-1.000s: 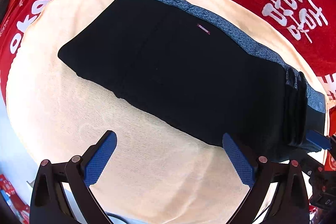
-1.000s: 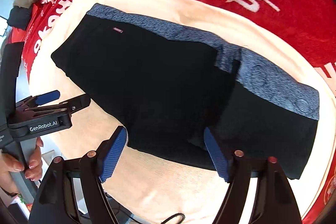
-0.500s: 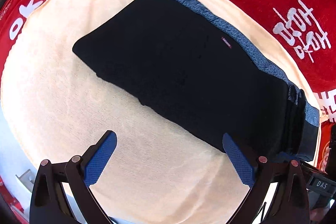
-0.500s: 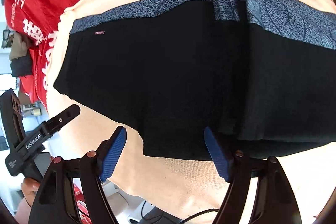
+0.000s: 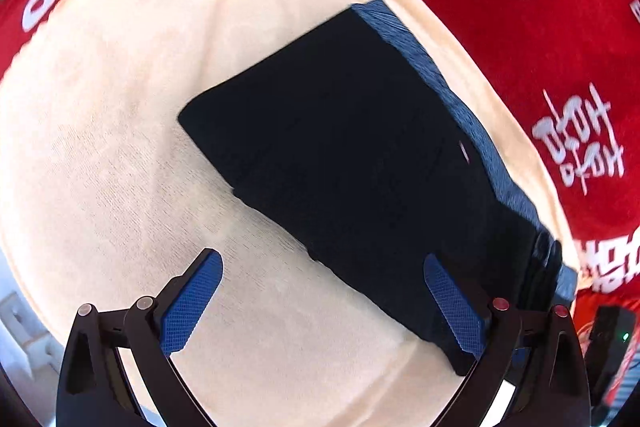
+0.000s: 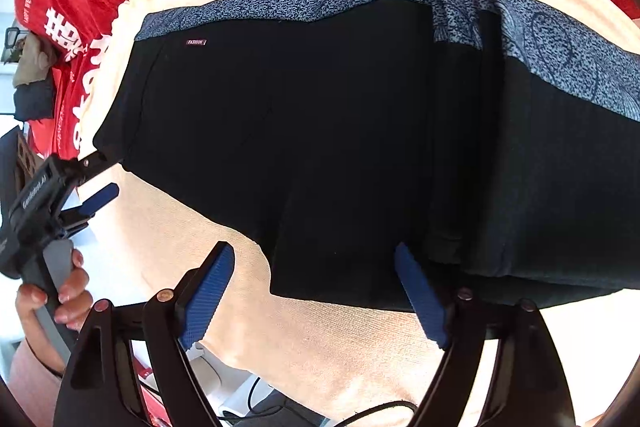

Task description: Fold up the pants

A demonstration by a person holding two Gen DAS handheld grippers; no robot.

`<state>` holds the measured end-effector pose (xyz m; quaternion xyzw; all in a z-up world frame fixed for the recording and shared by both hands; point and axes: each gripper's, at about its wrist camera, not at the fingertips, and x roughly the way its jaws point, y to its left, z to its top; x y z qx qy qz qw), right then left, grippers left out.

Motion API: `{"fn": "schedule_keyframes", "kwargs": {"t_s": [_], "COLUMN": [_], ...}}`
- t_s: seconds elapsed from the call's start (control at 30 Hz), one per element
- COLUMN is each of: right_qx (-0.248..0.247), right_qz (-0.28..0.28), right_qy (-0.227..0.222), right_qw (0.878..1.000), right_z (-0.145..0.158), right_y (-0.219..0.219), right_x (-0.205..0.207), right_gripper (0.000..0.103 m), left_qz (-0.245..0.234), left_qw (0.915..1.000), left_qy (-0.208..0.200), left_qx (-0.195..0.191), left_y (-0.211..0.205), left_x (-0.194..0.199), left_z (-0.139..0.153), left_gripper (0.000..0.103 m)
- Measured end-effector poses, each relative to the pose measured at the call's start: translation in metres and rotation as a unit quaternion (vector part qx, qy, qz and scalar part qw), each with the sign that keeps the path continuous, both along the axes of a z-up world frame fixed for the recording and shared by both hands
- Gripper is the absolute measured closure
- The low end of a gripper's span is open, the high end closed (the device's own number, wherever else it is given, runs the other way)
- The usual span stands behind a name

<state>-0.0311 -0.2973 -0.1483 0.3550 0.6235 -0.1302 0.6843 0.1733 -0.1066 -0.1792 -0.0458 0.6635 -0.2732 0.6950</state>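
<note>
Two tongs hover over the folded black pants with grey-blue patterned waistband [image 6: 340,131]; left gripper [image 5: 320,303] gapes wide, empty; right gripper [image 6: 316,291] is opening, its pads straddling the hem, gripping nothing.

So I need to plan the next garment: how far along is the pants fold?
Done: the black pants lie flat on the cream towel, one end already doubled over at the grey waistband. In hand: nothing; the right gripper, its jaws opening, and the left gripper are empty. Left: the final fold.
</note>
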Motion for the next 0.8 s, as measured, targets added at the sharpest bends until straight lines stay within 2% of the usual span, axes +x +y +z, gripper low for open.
{"fn": "schedule_keyframes", "kwargs": {"t_s": [0.1,0.2,0.3,0.43,0.6,0.7,0.8], "right_qx": [-0.001,-0.005,-0.012,-0.020,-0.022,-0.022,-0.020], "right_qz": [0.006,0.012,0.023,0.035,0.038,0.039,0.038], "right_qy": [-0.001,0.000,0.003,0.003,0.000,0.000,-0.003], "right_qw": [1.000,1.000,1.000,0.999,0.999,0.999,0.999], "right_z": [-0.001,-0.001,-0.002,-0.003,-0.003,-0.004,-0.005], "right_y": [0.001,0.005,0.008,0.013,0.015,0.016,0.017], "right_x": [0.002,0.004,0.006,0.010,0.010,0.013,0.014], "right_gripper": [0.017,0.016,0.013,0.011,0.010,0.010,0.009], "left_qz": [0.011,0.011,0.010,0.015,0.011,0.029,0.032], "left_qw": [0.9995,0.9970,0.9956,0.9875,0.9862,0.9843,0.9771], "left_qy": [0.012,0.029,0.023,0.047,0.036,0.042,0.041], "left_qx": [-0.027,-0.070,-0.090,-0.150,-0.161,-0.169,-0.206], "left_y": [0.009,0.012,0.011,0.005,-0.006,-0.013,-0.011], "left_x": [0.008,0.016,0.017,0.013,0.014,0.016,0.020], "left_z": [-0.006,-0.012,-0.009,-0.009,-0.011,-0.011,0.004], "left_gripper": [0.002,0.002,0.002,0.002,0.002,0.002,0.002]}}
